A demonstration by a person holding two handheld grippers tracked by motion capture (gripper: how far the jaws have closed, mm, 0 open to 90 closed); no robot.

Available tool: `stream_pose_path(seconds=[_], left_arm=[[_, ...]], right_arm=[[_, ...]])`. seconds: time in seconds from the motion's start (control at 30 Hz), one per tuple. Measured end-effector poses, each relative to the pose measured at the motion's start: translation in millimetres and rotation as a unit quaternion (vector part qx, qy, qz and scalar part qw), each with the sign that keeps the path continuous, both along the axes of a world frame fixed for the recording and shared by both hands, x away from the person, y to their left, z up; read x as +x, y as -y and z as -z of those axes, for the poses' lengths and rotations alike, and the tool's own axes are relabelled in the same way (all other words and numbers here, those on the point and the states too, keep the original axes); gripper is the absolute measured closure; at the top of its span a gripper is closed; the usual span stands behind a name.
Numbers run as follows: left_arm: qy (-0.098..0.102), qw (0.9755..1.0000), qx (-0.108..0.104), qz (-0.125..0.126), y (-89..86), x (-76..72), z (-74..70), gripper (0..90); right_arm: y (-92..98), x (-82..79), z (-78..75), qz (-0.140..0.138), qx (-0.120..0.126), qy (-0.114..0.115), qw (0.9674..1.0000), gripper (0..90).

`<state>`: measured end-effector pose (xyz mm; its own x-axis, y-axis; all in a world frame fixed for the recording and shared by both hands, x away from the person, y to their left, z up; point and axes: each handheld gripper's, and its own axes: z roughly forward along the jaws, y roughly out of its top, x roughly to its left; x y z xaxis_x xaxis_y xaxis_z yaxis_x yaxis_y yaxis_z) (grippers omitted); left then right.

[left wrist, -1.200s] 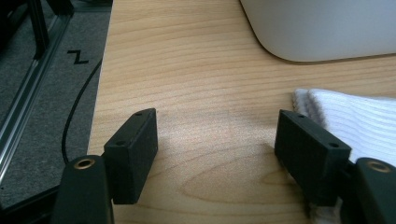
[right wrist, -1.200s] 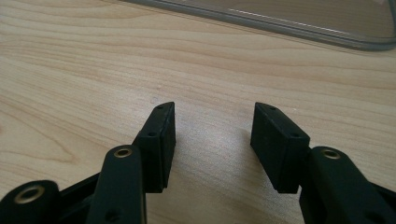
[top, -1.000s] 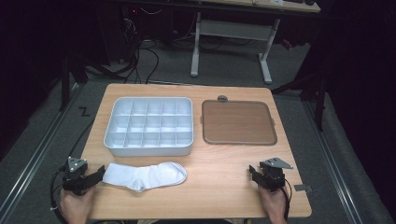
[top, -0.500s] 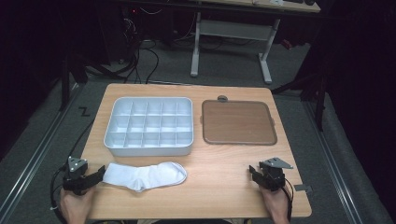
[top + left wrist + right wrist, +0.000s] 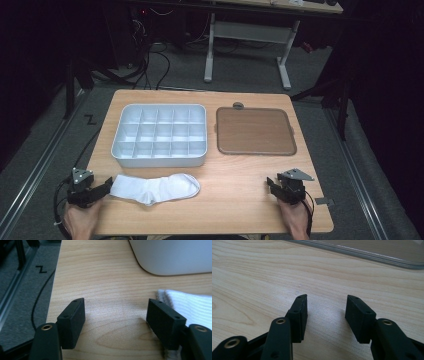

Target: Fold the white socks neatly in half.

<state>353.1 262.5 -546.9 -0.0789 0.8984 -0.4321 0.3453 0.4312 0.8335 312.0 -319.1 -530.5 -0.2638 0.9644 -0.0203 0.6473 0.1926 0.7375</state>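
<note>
Brightly and evenly lit from above across the wooden table (image 5: 235, 185), dark and murky all around it (floor and far desk barely readable), soft short shadows under the jaws, sheen on the wood, nearest foreground blurred in both gripper views

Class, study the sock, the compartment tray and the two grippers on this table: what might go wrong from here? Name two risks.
1. The left gripper sits at the white sock's cuff with one jaw beside it, so closing may pinch only an edge, and the limp sock could slip or drag.
2. The white compartment tray lies just behind the sock; a lift could knock its near wall.

The right gripper, its jaws just closing on nothing, poses little risk.
</note>
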Motion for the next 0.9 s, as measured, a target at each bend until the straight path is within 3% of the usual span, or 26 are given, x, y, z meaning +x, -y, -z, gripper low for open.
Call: stream_pose_path(seconds=[0.13, 0.23, 0.53, 0.9], left_arm=[[-0.015, 0.9998, -0.009, 0.011, -4.6, 0.8, -3.8, 33.4], [-0.008, 0.9997, -0.023, 0.006, -8.1, -1.5, -6.9, 33.8], [0.009, 0.9981, -0.060, 0.009, -12.6, -6.1, -15.1, 35.1], [0.025, 0.9971, -0.057, 0.044, 4.9, -16.4, -27.4, 33.6]], right_arm=[[-0.8, -1.6, -0.6, 0.001, -0.003, 0.001, 1.0000, 62.0], [-3.4, -4.1, -1.8, -0.002, 0.001, 0.002, 1.0000, 67.2], [-14.5, -3.2, -12.1, -0.026, 0.013, 0.013, 0.9995, 68.3], [-54.8, 1.7, -14.0, -0.088, 0.010, 0.008, 0.9960, 68.7]])
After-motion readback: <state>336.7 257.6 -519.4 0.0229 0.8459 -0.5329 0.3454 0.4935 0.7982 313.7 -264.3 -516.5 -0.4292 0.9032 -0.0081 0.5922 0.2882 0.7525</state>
